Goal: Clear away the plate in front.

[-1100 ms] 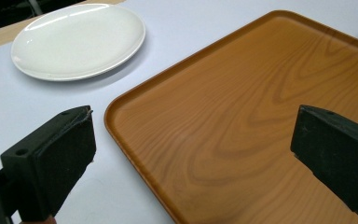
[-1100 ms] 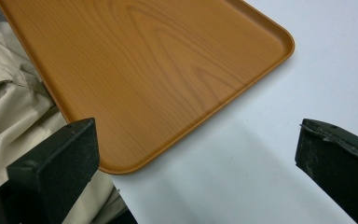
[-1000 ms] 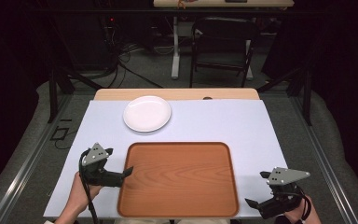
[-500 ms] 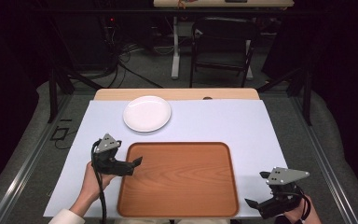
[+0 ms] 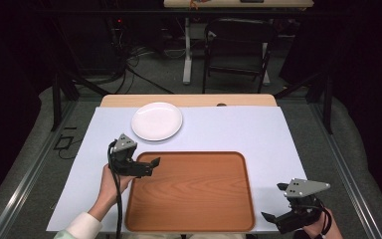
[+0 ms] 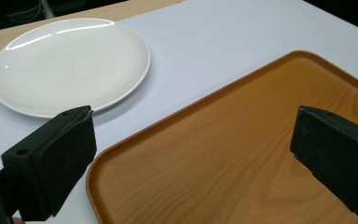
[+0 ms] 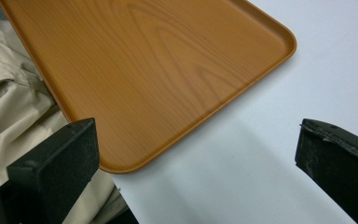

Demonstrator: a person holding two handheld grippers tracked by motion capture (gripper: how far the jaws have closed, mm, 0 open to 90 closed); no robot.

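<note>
My left tool gapes wide and empty over the tray's ten o'clock corner; the white plate beyond looks stiff, slippery and breakable, so I'd pinch its near rim.

A wooden tray lies on the white-covered bench. The left claw hovers over the tray's far-left corner, the white plate lies just beyond it, and the right claw sits off the tray's near-right corner.

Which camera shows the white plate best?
The high view: the whole round plate shows there, empty, on the white table cover beyond the wooden tray. The left gripper view shows the plate closer, but its near edge is hidden behind one black claw jaw. The right gripper view looks at the tray's corner instead.
</note>
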